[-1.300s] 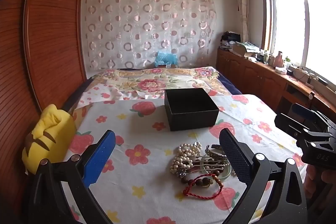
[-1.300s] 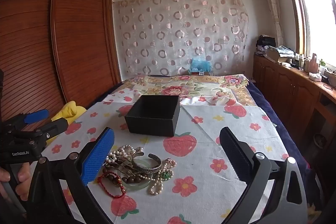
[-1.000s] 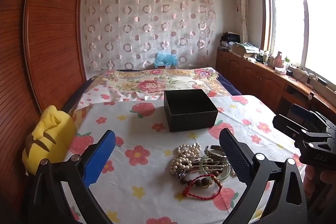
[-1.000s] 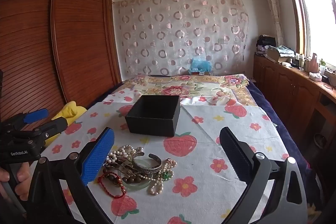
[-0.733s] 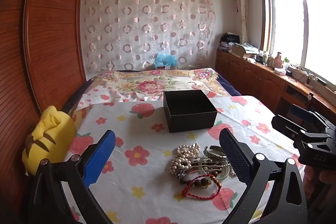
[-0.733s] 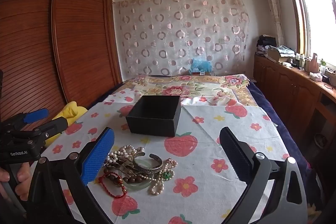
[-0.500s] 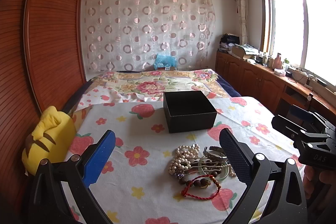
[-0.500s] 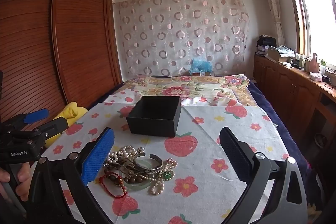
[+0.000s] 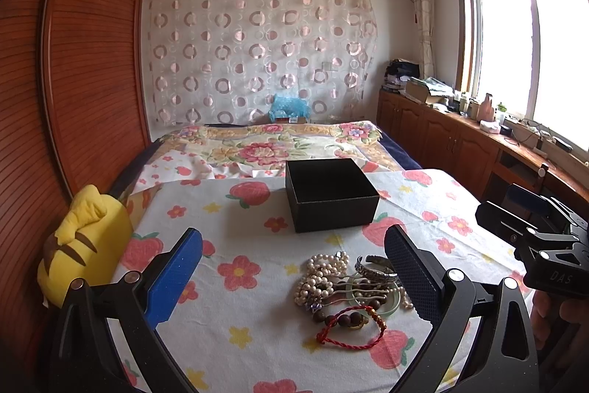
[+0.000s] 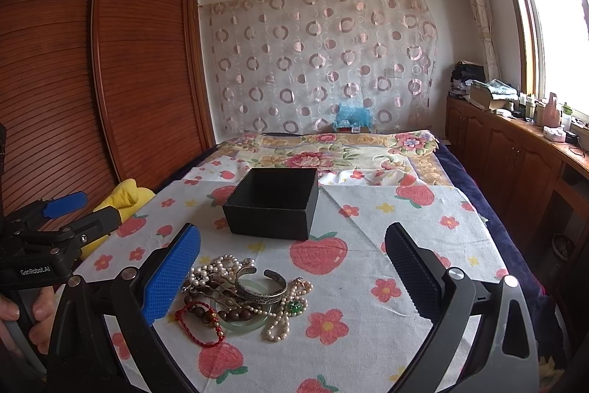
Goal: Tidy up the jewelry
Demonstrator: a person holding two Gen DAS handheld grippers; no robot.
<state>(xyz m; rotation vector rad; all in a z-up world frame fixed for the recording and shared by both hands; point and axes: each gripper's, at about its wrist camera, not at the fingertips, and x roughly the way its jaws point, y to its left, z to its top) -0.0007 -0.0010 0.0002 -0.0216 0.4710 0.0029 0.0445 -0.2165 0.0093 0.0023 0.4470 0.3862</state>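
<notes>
Jewelry lies nearest, in one tangled heap on the strawberry-print cloth (image 9: 250, 286): a red cord bracelet (image 9: 349, 328), a pale green bangle (image 10: 241, 321), a silver cuff (image 10: 263, 286) and strings of pearls (image 9: 324, 273) touching one another. Both grippers hover over it with jaws spread wide and nothing between them, the left gripper (image 9: 292, 273) having the heap toward its right finger and the right gripper (image 10: 292, 273) toward its left finger. Beyond the heap and apart from it stands an open black box (image 9: 329, 196), with a yellow plush toy (image 9: 79, 245) off at the cloth's left edge and a floral bedspread (image 9: 272, 144) farther back.
</notes>
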